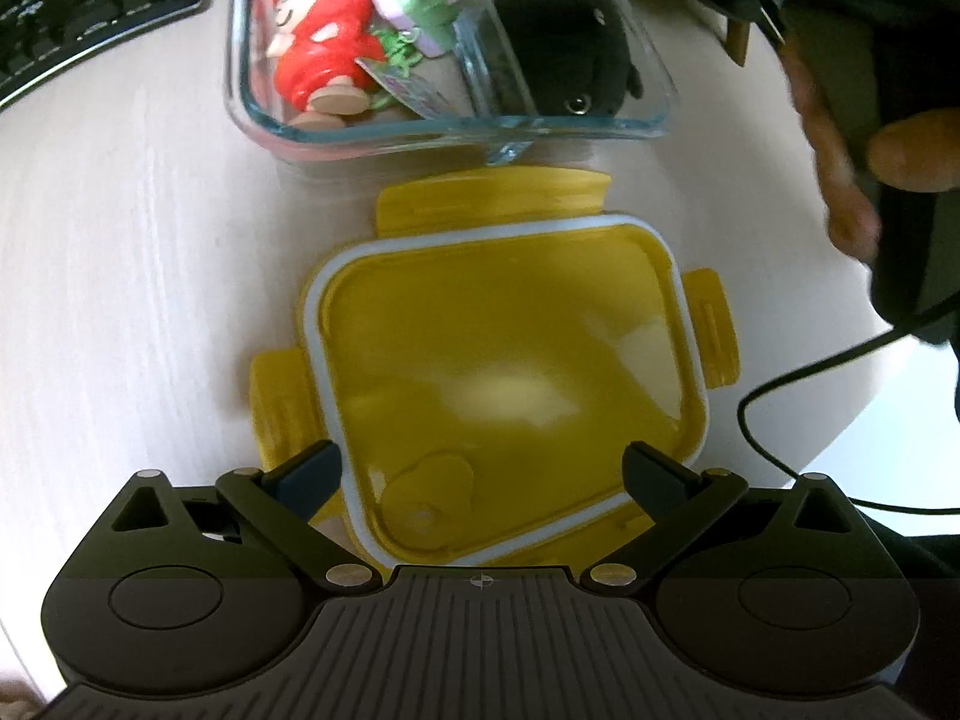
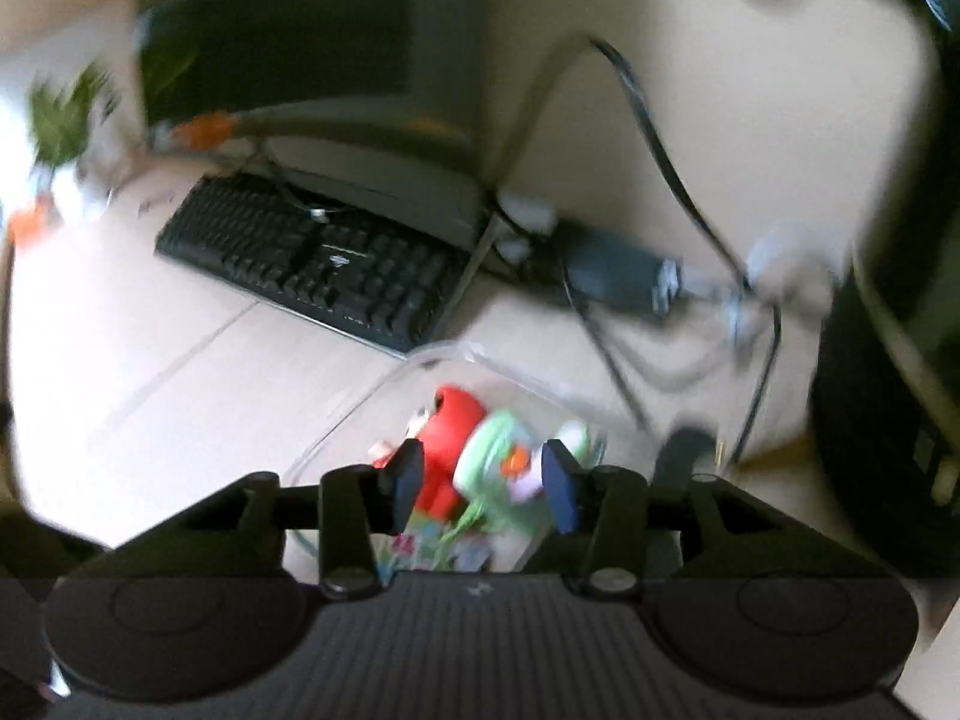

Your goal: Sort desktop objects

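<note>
- The glass container (image 1: pixel 354 132) sits on the counter (image 1: pixel 120 252) at the 12 o'clock side of the left wrist view. It has two compartments. The left one holds a red figurine (image 1: pixel 318 42) and a green-and-lilac toy (image 1: pixel 414 6); the right one holds a dark plush toy (image 1: pixel 570 66).
- The yellow lid (image 1: pixel 504 372) lies flat on the counter just on the near side of the container, white seal facing up, its clip tabs splayed outward.
- The left gripper (image 1: pixel 480 474) hangs over the lid's near edge, pointing steeply down. Its fingers (image 1: pixel 312 468) stand wide apart with nothing between them; they are not pressing on the lid.
- The right gripper (image 2: pixel 483 480) is above the container's toy compartment. Its fingers (image 2: pixel 408 474) are partly apart, and the green-and-lilac toy shows between them, but the blur leaves it unclear whether the pads are touching it.
- A keyboard (image 2: pixel 312 258) lies at about 10 o'clock from the container in the right wrist view.
- Judging by the layout, the lid is the next thing to handle. It lies straight ahead of the left fingers, its long axis running roughly 7 to 1 o'clock, and the left hand is the nearer one.
</note>
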`<act>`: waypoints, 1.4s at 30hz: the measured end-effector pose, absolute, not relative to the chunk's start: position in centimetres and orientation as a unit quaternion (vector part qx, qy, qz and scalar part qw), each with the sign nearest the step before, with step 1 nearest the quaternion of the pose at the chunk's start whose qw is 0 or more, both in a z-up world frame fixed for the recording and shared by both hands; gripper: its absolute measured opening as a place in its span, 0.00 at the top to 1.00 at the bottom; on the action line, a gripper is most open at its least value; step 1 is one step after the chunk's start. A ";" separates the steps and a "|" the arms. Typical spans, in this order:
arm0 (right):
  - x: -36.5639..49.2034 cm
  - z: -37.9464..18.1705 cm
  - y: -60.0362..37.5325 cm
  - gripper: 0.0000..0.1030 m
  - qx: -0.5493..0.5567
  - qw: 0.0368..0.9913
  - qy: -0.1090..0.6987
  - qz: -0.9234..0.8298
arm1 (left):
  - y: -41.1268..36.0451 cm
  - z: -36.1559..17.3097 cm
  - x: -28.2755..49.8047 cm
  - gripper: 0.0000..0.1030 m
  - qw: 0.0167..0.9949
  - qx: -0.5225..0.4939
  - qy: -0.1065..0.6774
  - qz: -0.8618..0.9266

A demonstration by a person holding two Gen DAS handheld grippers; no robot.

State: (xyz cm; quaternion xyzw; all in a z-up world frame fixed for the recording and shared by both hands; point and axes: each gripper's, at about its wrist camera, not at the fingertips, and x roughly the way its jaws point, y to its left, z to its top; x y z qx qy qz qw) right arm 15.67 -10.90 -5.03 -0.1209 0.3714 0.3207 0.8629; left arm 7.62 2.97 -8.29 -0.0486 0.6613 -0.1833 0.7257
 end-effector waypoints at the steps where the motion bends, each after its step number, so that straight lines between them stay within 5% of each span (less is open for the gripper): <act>1: 15.4 -5.2 -10.2 0.55 -0.141 0.861 0.367 0.324 | 2.8 -8.3 7.6 0.01 0.726 -0.046 0.661 -0.185; 11: 15.0 -8.4 -6.6 0.50 -0.284 0.854 0.325 0.289 | 3.1 -8.2 7.5 0.01 0.728 -0.047 0.659 -0.182; 13: 15.2 -8.5 -6.8 0.64 -0.280 0.851 0.335 0.293 | 3.1 -8.2 7.5 0.01 0.729 -0.048 0.658 -0.182; 17: 15.4 -7.7 -7.6 0.73 -0.243 0.859 0.340 0.297 | 3.0 -8.3 7.5 0.01 0.728 -0.049 0.659 -0.184; 24: 15.7 -6.4 -10.7 0.74 -0.135 0.846 0.379 0.349 | 3.4 -8.5 7.4 0.01 0.726 -0.050 0.661 -0.181; 27: 15.2 -6.7 -11.8 0.74 -0.140 0.840 0.370 0.372 | 3.2 -8.5 7.5 0.01 0.725 -0.048 0.663 -0.181; 32: 15.0 -5.6 -14.0 0.54 -0.090 0.859 0.368 0.345 | 3.0 -8.3 7.3 0.01 0.724 -0.043 0.663 -0.186; 35: 15.5 -4.3 -16.3 0.60 -0.028 0.888 0.360 0.284 | 3.1 -8.5 7.6 0.01 0.724 -0.047 0.663 -0.182; 37: 16.4 -4.3 -17.8 0.78 0.007 0.898 0.366 0.243 | 3.0 -8.6 7.8 0.01 0.723 -0.048 0.665 -0.179; 40: 18.5 -5.4 -18.6 0.90 0.041 0.897 0.385 0.213 | 2.7 -8.1 7.7 0.01 0.724 -0.036 0.664 -0.185; 42: 19.8 -6.2 -18.8 0.91 0.078 0.885 0.402 0.220 | 2.7 -7.6 7.7 0.01 0.726 -0.034 0.660 -0.189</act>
